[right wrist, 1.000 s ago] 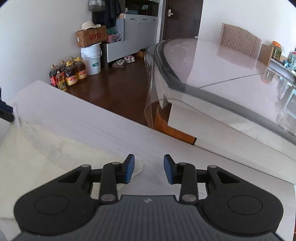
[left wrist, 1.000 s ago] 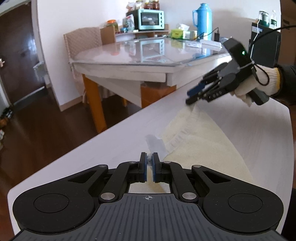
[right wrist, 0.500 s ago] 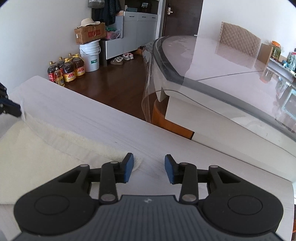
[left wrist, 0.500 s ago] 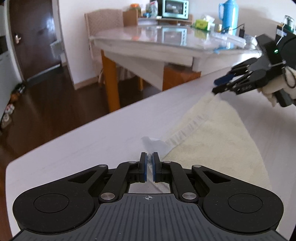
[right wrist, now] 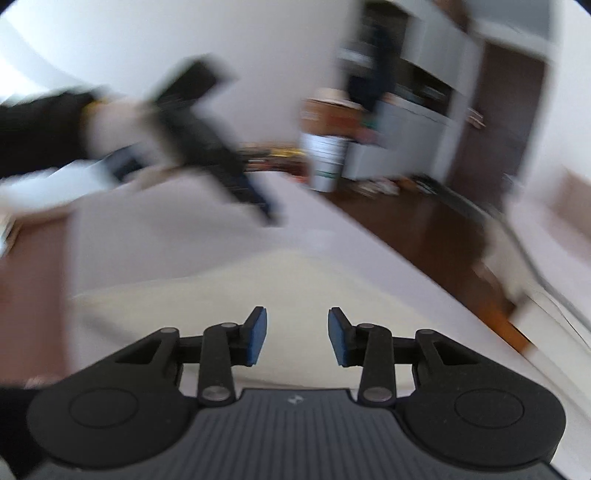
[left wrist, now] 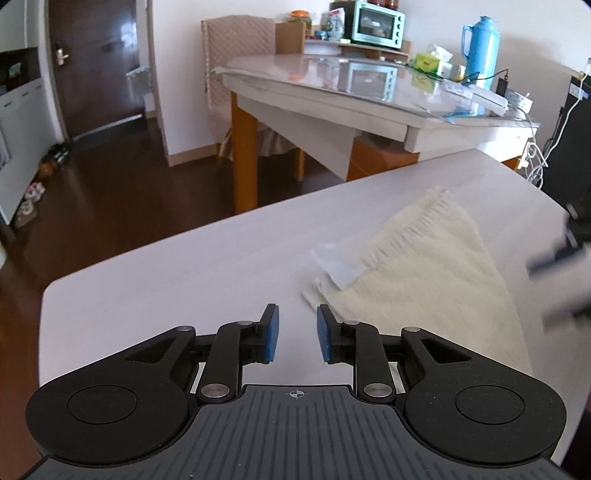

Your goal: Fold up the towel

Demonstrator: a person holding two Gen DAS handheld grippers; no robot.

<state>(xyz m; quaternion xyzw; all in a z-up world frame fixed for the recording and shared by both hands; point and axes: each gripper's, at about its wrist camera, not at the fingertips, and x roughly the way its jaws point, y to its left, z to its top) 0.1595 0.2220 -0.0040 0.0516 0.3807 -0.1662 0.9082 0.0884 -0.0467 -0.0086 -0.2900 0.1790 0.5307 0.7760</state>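
Only the left wrist view shows the towel's (left wrist: 436, 269) label (left wrist: 338, 264) sharply.

Blue thermos (left wrist: 480, 51) and oven (left wrist: 376, 23) behind glass-topped table (left wrist: 332, 96).

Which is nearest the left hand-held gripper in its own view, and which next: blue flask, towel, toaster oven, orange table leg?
From the left hand-held gripper:
1. Towel, just ahead, right.
2. Orange table leg, beyond the table edge, left.
3. Blue flask and toaster oven, far back; too close to call.

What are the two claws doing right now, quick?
Left claw: opening, empty, towel beside it.
Right claw: open, empty, above the towel.
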